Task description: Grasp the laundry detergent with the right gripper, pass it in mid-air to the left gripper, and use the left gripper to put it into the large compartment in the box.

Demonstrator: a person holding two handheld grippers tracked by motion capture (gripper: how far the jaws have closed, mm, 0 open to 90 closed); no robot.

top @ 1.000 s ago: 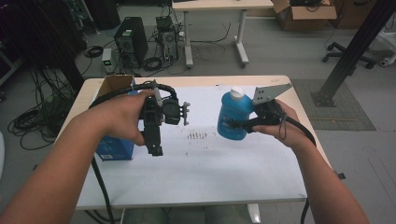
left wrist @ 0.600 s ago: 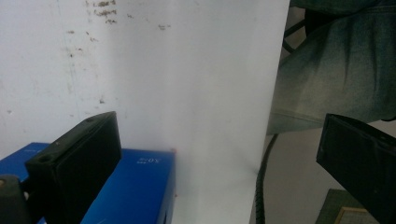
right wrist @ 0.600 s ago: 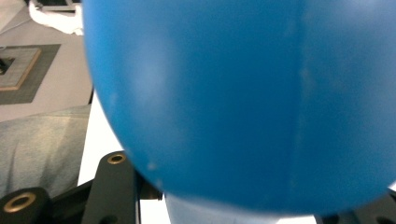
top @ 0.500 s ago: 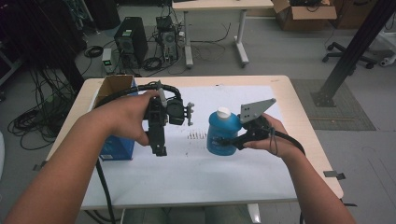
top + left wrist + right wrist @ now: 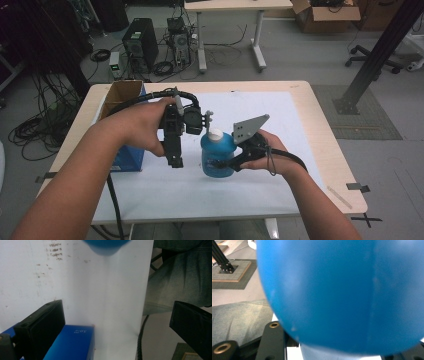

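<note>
1. High view puts the blue bottle (image 5: 218, 156) near the middle of the desk, on the white sheet (image 5: 280, 125), upright with its white cap (image 5: 215, 134) on top; my right gripper (image 5: 226, 164) is clamped on its body from the right side.
2. Right gripper view has the bottle's blue wall (image 5: 347, 295) close against the lens, so I judge the grip sits low on the belly. I keep the squeeze steady and no harder, since a soft plastic wall may buckle.
3. I cannot tell whether the base rests on the sheet or hangs just above it, so I lower it straight and keep it plumb until the base sits flat.
4. My left gripper (image 5: 175, 159) hovers just left of the bottle, pointing down, its jaws apart and holding nothing; the left gripper view looks between them to the sheet.
5. If the cap is next, I bring the left one over it from above while the right holds the body still.
6. Beside my left hand, the blue box (image 5: 127, 159) sits toward the desk's left edge; I keep my elbow clear of it.
</note>
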